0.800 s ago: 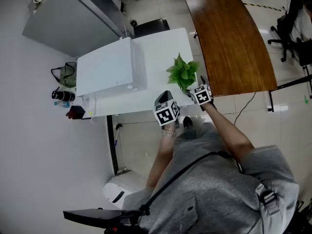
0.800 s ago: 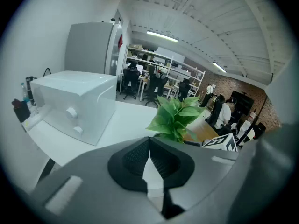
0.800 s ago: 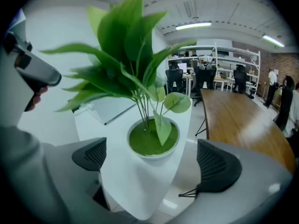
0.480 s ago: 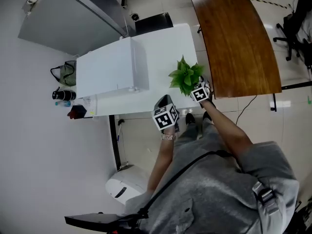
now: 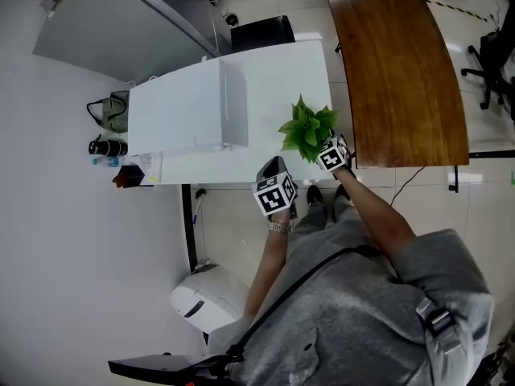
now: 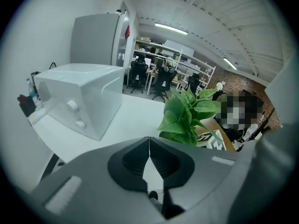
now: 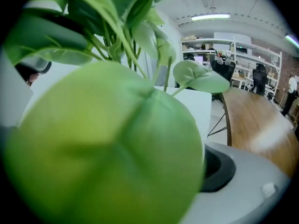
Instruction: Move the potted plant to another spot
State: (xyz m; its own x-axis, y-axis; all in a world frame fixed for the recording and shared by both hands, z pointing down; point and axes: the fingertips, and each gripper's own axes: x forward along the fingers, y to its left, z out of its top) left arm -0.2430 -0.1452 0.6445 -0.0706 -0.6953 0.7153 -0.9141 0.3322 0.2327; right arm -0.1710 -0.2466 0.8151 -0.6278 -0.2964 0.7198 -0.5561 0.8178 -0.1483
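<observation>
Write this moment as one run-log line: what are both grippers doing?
left gripper: shut, empty | right gripper: at leafy green potted plant on white table, jaws hidden by a leaf

I see a white bench (image 5: 278,71) that carries a white box-shaped machine (image 5: 181,115) with two knobs (image 6: 72,113) on its front. Just beside the bench, at its right, stands a brown wooden table (image 5: 398,71). A grey cabinet (image 5: 105,26) stands behind the machine, and a white bin (image 5: 197,308) is on the floor.
</observation>
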